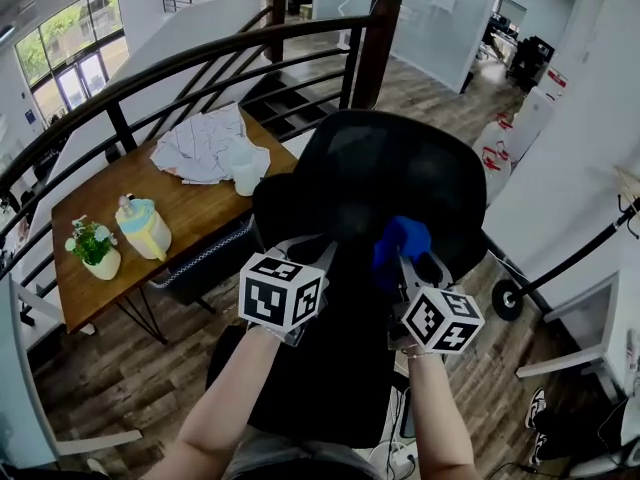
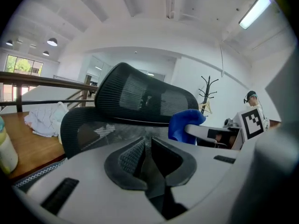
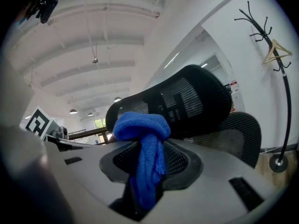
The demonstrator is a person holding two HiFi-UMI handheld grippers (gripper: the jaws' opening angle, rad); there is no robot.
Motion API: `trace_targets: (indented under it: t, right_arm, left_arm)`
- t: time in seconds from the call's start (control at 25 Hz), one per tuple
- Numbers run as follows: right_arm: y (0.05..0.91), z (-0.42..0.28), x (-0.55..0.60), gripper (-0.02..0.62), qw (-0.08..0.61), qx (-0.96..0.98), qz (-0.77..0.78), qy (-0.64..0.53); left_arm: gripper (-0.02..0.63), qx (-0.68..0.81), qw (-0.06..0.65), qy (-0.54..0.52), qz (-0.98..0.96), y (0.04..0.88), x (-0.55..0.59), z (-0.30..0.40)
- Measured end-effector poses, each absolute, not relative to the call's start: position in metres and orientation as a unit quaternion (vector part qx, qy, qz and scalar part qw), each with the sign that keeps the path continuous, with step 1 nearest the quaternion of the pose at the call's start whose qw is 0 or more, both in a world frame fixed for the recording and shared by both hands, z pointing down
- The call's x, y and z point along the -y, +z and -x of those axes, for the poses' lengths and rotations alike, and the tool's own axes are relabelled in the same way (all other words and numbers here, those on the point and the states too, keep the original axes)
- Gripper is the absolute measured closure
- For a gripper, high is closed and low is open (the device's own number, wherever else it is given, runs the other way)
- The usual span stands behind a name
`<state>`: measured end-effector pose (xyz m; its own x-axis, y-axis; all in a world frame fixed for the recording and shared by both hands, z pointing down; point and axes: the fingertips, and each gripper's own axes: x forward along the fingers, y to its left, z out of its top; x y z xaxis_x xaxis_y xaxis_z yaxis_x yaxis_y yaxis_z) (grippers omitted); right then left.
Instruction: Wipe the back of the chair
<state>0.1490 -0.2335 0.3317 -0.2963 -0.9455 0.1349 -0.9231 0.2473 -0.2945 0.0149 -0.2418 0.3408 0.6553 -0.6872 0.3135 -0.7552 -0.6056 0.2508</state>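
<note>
Wood floor [image 1: 110, 388] carries the chair [image 1: 380, 198] and, left, a table [image 1: 190, 203] bearing white cloth [image 1: 200, 143] and cup [image 1: 247, 178] far, jug [image 1: 145, 228] and plant [image 1: 93, 246] near.

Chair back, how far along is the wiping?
Done: the blue cloth is clamped in the right tongs. In hand: the cloth is up by the lower part of the black mesh chair back; contact can't be confirmed. The left tongs are shut and empty beside it. Left: the wiping itself; nothing shows how much mesh has been covered.
</note>
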Motion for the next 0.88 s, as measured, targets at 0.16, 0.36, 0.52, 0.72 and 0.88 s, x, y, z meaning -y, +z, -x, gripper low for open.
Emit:
trace_targets:
  t: [0.16,0.36,0.52,0.72,0.88]
  right_arm:
    - [0.342,-0.094,0.25,0.454,0.03,-0.816,0.55,-0.173]
    - [0.353,-0.023,0.269,0.454,0.01,-0.855,0.485,-0.185]
    - [0.355,0.027,0.28,0.454,-0.001,-0.88,0.435,-0.189]
    - [0.361,0.065,0.299,0.454,-0.013,-0.893,0.406,-0.191]
    - [0.368,0.076,0.31,0.454,-0.016,-0.892,0.404,-0.201]
  left_arm:
    - [0.569,0.413,0.2,0.094,-0.884,0.359,0.253,0.012]
    - [0.569,0.434,0.213,0.088,-0.871,0.371,0.27,0.048]
    - [0.569,0.461,0.222,0.087,-0.855,0.378,0.282,0.085]
    - [0.568,0.491,0.233,0.073,-0.837,0.384,0.288,0.127]
    - [0.569,0.501,0.234,0.082,-0.829,0.394,0.29,0.145]
